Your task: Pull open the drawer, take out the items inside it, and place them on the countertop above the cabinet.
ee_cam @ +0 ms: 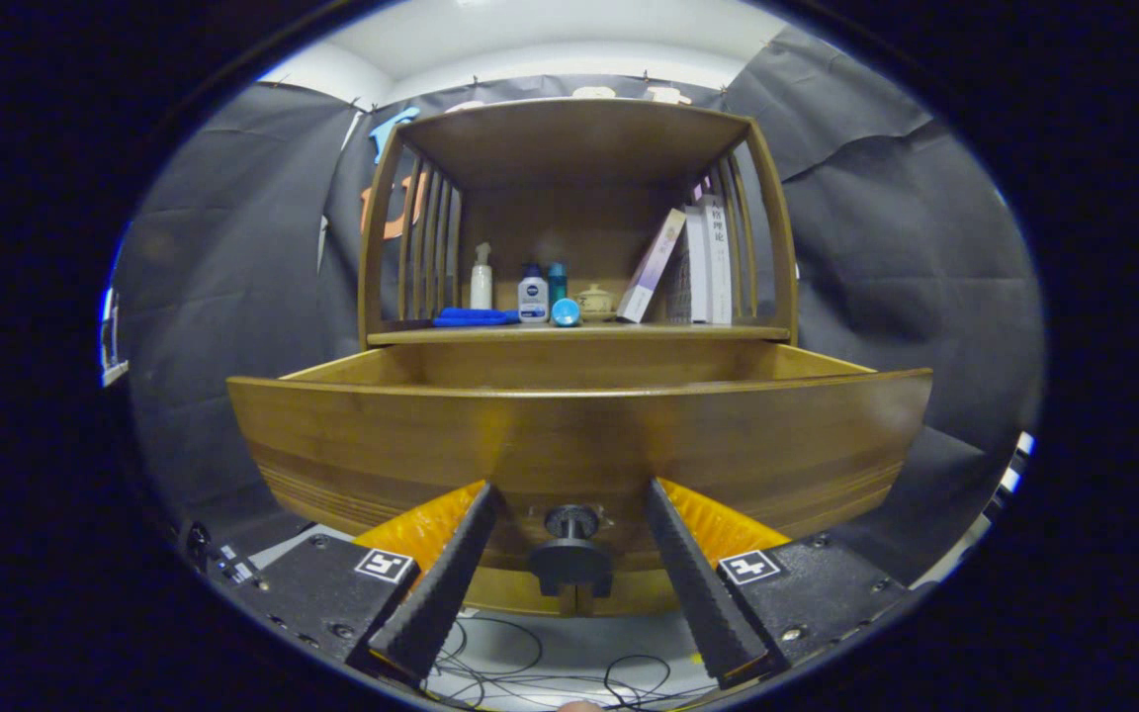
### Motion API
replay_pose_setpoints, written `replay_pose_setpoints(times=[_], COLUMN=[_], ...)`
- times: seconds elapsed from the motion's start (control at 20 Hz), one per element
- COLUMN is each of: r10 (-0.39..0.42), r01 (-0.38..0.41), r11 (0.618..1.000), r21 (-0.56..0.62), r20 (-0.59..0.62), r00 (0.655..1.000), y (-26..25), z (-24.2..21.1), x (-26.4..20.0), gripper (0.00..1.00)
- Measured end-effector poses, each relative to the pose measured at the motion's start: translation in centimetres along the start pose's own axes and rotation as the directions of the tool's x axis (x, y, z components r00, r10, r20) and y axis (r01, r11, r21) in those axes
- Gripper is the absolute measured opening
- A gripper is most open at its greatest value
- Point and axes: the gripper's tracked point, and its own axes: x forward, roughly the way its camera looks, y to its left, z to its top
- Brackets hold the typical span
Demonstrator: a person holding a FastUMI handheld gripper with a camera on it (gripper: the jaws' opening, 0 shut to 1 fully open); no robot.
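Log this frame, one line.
drawer: pulled open | gripper: open, fingers astride knob, not touching | drawer contents: hidden

Counts on the cabinet

One drawer (579, 435), one knob (570, 554), three bottles (533, 294), one cloth (476, 316), one pot (594, 300), about three books (698, 265).

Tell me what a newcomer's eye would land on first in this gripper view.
First comes the wooden drawer, pulled out of the cabinet, its curved front just ahead of the gripper, with its dark knob in the gap between the open fingers, untouched by either. Next comes the countertop above and beyond, carrying bottles, a blue cloth and leaning books.
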Motion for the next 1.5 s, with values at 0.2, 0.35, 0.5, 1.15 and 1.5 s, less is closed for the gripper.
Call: replay_pose_setpoints(times=[0.2, 0.35, 0.5, 1.15, 1.5], r10=[-0.03, -0.009, -0.014, -0.022, -0.028], r01=[0.031, 0.009, 0.014, 0.02, 0.025], r11=[0.997, 0.999, 0.999, 1.0, 0.999], r21=[-0.075, -0.048, -0.046, -0.02, -0.035], r20=[0.008, 0.001, -0.013, -0.06, -0.074], r00=[1.0, 1.0, 1.0, 0.998, 0.997], y=[0.1, 0.2, 0.2, 0.7, 0.7], z=[-0.2, 0.3, 0.6, 3.0, 3.7], x=[0.5, 1.4, 2.7, 10.7, 14.9], gripper=[0.98, 0.99, 0.99, 0.99, 0.99])
